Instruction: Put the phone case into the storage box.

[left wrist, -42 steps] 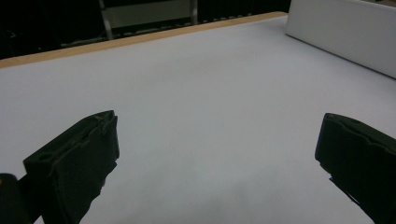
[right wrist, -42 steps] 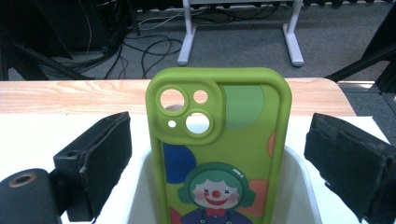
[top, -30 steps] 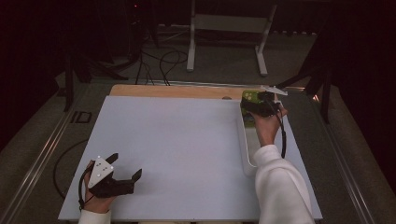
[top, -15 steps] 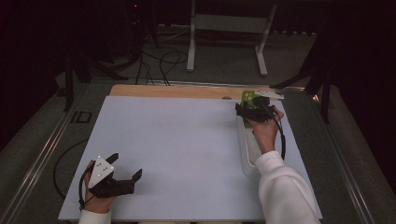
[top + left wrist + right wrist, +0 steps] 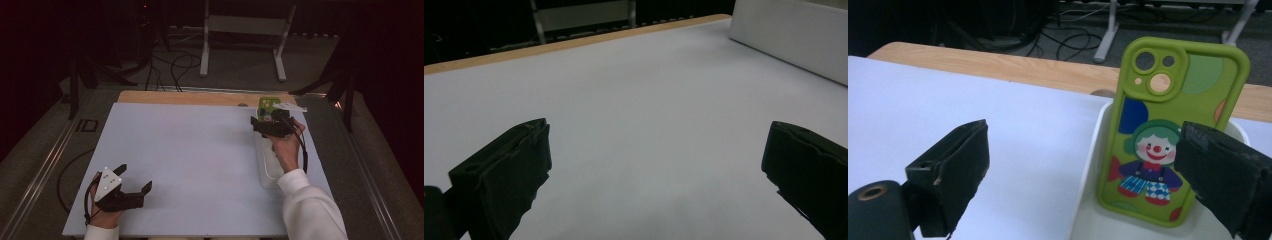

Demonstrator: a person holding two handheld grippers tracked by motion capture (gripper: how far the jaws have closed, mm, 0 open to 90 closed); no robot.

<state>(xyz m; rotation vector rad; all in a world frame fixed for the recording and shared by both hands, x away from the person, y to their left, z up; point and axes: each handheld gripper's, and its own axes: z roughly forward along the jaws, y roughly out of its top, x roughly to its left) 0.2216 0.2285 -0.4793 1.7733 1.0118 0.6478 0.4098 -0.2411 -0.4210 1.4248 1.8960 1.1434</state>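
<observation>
The right gripper [image 5: 1083, 170] hovers, fingers apart, before the green phone case [image 5: 1173, 130] (clown-printed) propped in the white tray [image 5: 270, 167]; the left gripper [image 5: 136, 181] rests open on the tabletop [image 5: 190, 150].

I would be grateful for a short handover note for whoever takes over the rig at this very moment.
Left gripper: open, holding nothing, low over the near left part of the white table mat.
Right gripper: open, facing the green phone case, not gripping it.
Things: the case stands nearly upright in the white tray at the mat's right side, leaning on the tray's far end.
Done: the case is in the tray and released.
Left: probably just drawing the right gripper clear, unless the case must go elsewhere.
</observation>
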